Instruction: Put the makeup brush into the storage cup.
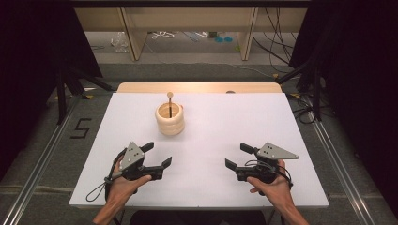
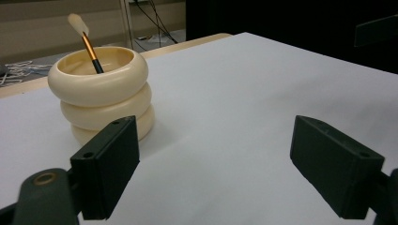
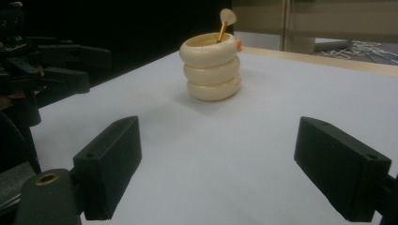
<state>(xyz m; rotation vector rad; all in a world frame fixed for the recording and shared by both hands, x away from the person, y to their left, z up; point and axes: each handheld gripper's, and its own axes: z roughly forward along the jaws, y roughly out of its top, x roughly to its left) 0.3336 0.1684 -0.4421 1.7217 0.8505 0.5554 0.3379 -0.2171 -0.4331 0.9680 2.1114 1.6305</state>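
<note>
- Grippers at rest, high view: my left gripper (image 1: 158, 154) sits at lower left of the frame and my right gripper (image 1: 238, 156) at lower right, both low over the white table (image 1: 263, 122), jaws spread wide with nothing between them. The cream ribbed holder (image 1: 169, 118) stands just above centre, left of the midline, well apart from both. A thin brush (image 1: 169, 101) leans inside it, its pale tip above the rim.

- Left gripper view: the holder (image 2: 104, 96) fills the upper left, three stacked rings, with the brush (image 2: 87, 41) slanting up and left from its mouth. My two black jaws stand far apart at the bottom corners, bare table between them. The holder lies left of my line of reach.

- Right gripper view: the holder (image 3: 212, 66) stands at upper centre, farther off, and the brush (image 3: 225, 23) pokes out toward upper right. The left gripper (image 3: 44, 70) shows dark at the left edge. My own jaws gape at the bottom, holding nothing.

- Judgement: the step in hand looks like the approach to the brush. I would bring one gripper in high, line its jaws across the handle above the rim, and close gently. The holder may tip or slide if the handle is levered sideways, so I would lift straight along the handle's lean, and steady the holder with the other gripper if it shifts.
</note>
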